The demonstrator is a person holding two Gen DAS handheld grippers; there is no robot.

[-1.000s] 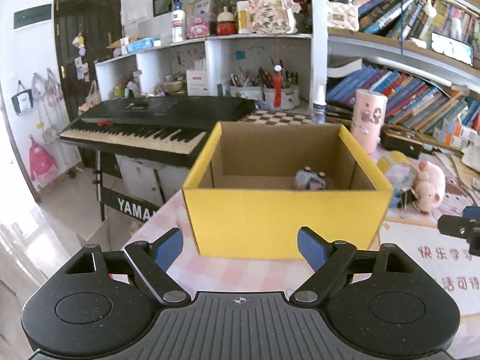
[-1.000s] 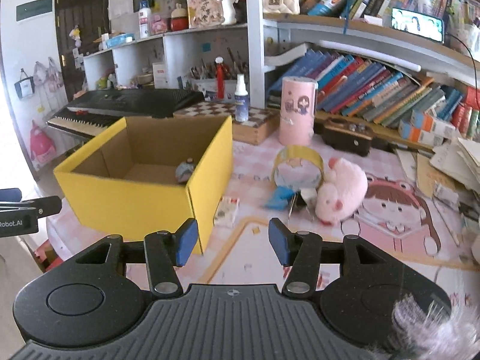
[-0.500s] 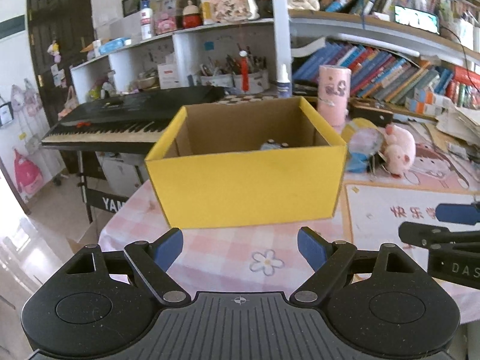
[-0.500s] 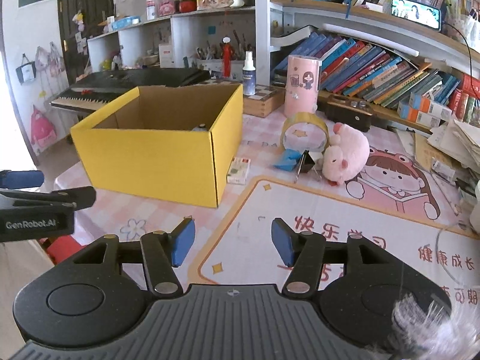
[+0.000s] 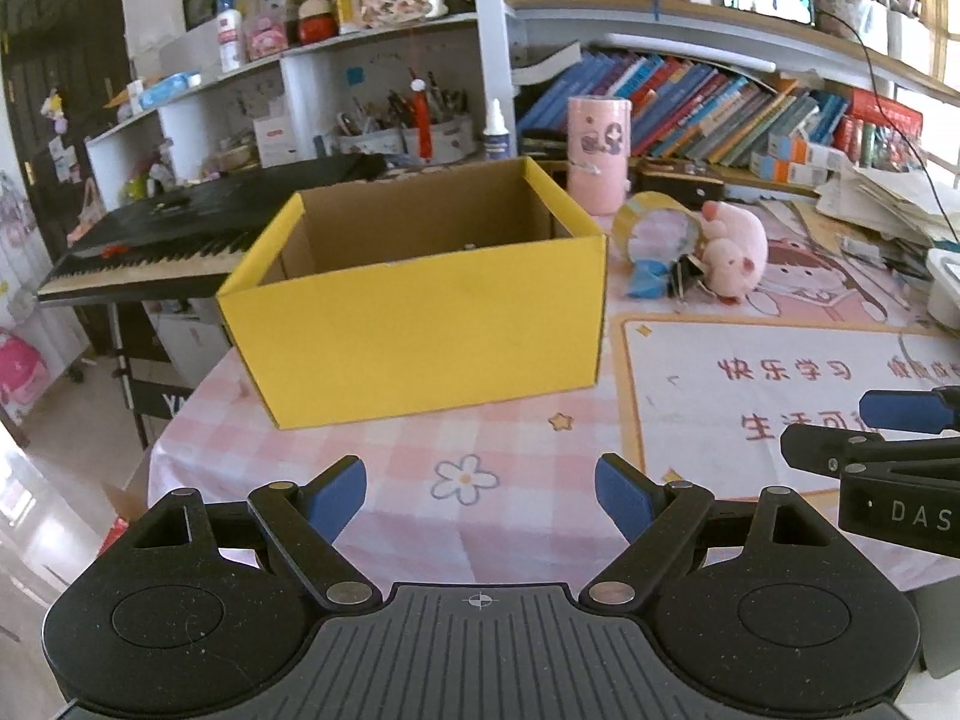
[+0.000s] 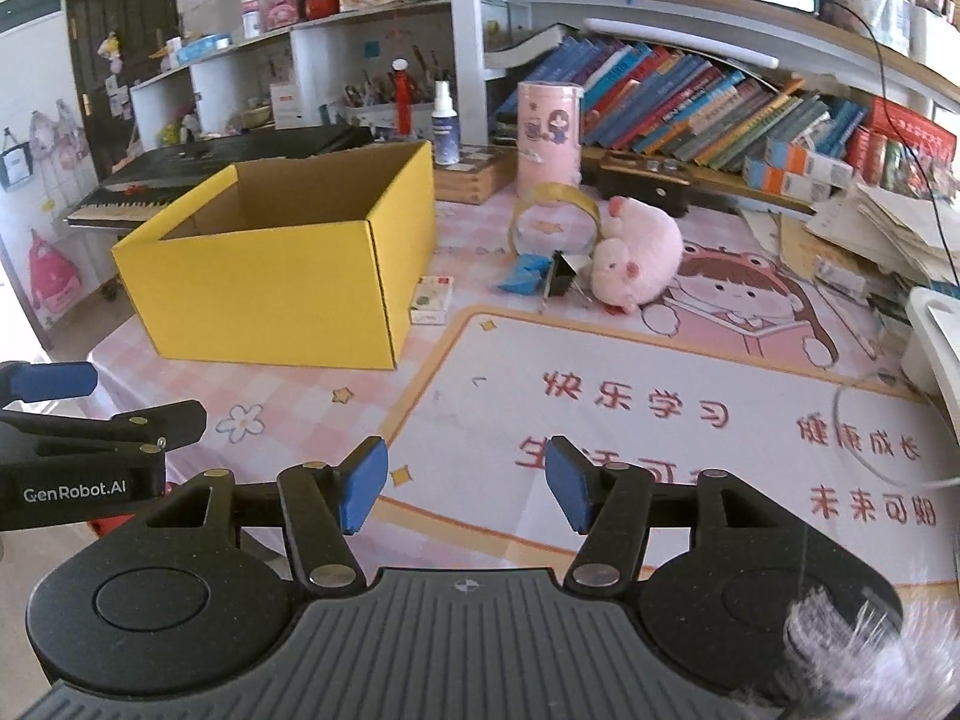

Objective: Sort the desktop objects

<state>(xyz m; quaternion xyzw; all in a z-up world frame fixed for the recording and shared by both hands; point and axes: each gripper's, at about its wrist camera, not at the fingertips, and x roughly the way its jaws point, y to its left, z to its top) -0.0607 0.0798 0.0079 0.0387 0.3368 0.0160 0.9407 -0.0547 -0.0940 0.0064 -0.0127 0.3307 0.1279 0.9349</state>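
Note:
An open yellow cardboard box (image 5: 420, 330) (image 6: 270, 294) stands on the pink checked tablecloth at the table's left end. To its right lie a small card pack (image 6: 432, 300), a blue wrapper (image 6: 525, 276), a black binder clip (image 6: 564, 279), a yellow tape roll (image 6: 552, 222) and a pink pig plush (image 6: 636, 252) (image 5: 732, 252). My left gripper (image 5: 480, 486) hovers open in front of the box, with nothing between its pads. My right gripper (image 6: 467, 474) is open over the printed desk mat (image 6: 660, 408), also holding nothing.
A pink cylinder (image 6: 549, 132) and a spray bottle (image 6: 444, 126) stand behind the box. Book-filled shelves run along the back, and a black keyboard piano (image 5: 180, 240) sits beyond the table's left edge. Paper stacks and a white tray (image 6: 936, 336) crowd the right side.
Both grippers have drawn back from the yellow box, which looks smaller and farther now. The right gripper's jaws stand slightly wider. The left gripper's view has swung right.

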